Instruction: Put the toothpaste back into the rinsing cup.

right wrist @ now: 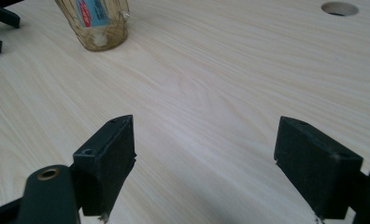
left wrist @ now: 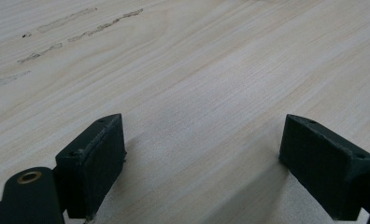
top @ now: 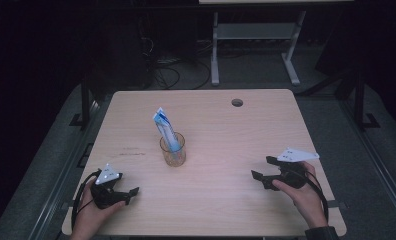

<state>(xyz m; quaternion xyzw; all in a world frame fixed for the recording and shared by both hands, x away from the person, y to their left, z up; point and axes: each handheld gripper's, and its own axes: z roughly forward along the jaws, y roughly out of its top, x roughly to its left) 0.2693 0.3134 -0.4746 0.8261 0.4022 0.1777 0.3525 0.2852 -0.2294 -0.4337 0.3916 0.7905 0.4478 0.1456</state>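
Observation:
A clear amber glass cup (top: 173,150) stands upright near the middle of the light wood table (top: 221,135), with a blue and white tube (top: 166,129) leaning out of it. The cup (right wrist: 95,25) sits at the far left of the right gripper view. My left gripper (top: 126,187) rests open near the front left edge, its jaws wide apart over bare wood (left wrist: 202,144). My right gripper (top: 262,170) is low at the front right, open and pointing left toward the cup, with only bare wood (right wrist: 204,154) between its jaws.
A round cable hole (top: 237,102) is at the table's far right; the same hole (right wrist: 339,8) appears in the right gripper view. Faint scuff marks (left wrist: 57,35) lie ahead of the left gripper. Beyond the table stand a white desk frame (top: 256,45) and cables on the dark floor.

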